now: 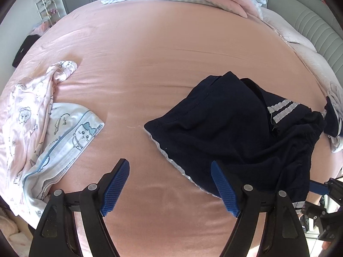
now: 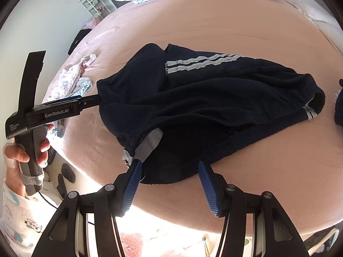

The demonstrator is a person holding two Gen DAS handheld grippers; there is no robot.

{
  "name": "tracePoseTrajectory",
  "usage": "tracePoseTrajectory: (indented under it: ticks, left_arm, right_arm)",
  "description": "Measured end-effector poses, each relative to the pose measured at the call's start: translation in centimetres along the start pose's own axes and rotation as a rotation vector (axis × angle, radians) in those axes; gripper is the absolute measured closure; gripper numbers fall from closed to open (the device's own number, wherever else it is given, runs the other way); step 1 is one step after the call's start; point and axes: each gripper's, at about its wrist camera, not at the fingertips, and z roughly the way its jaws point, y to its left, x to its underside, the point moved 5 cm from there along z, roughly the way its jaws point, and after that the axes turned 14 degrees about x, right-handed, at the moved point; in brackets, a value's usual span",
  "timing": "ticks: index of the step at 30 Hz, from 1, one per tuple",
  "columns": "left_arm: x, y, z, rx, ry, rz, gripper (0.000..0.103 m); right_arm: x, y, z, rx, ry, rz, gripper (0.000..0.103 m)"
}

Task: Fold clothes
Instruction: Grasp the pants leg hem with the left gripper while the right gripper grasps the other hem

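On a pink bedsheet (image 1: 163, 49), a crumpled cartoon-print pyjama top (image 1: 32, 117) lies at the far left, well apart from the navy shorts (image 1: 235, 128) I am folding. My left claw (image 1: 170, 167) hovers with its blue pads spread, one finger over bare sheet, the other at the shorts' near hem. From the right-wrist view, my hand (image 2: 23, 156) grips that tool beside the shorts' edge. My right claw (image 2: 170, 168) is likewise spread, empty, straddling the near hem of the white-striped shorts, bunched mid-bed.
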Motion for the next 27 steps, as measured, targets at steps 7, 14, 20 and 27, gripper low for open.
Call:
tracePoseTrajectory:
  ticks: [7, 14, 20, 27]
  left_arm:
    - [-2.2, 0.9, 1.1, 0.080, -0.004, -0.041, 0.025]
    - [-3.0, 2.0, 3.2, 0.117, 0.008, -0.122, 0.025]
    - [-3.2, 1.1, 2.9, 0.073, -0.036, -0.074, 0.040]
    - [-2.8, -1.0, 2.7, 0.043, -0.044, 0.017, 0.074]
  right_arm:
    - [-0.7, 0.9, -0.7, 0.030, -0.047, -0.043, 0.048]
    - [-0.9, 1.3, -1.2, 0.024, -0.062, -0.053, 0.048]
    - [-0.9, 1.9, -1.4, 0.000, -0.069, -0.065, 0.048]
    - [-1.1, 3.2, -0.9, -0.012, -0.068, -0.096, 0.048]
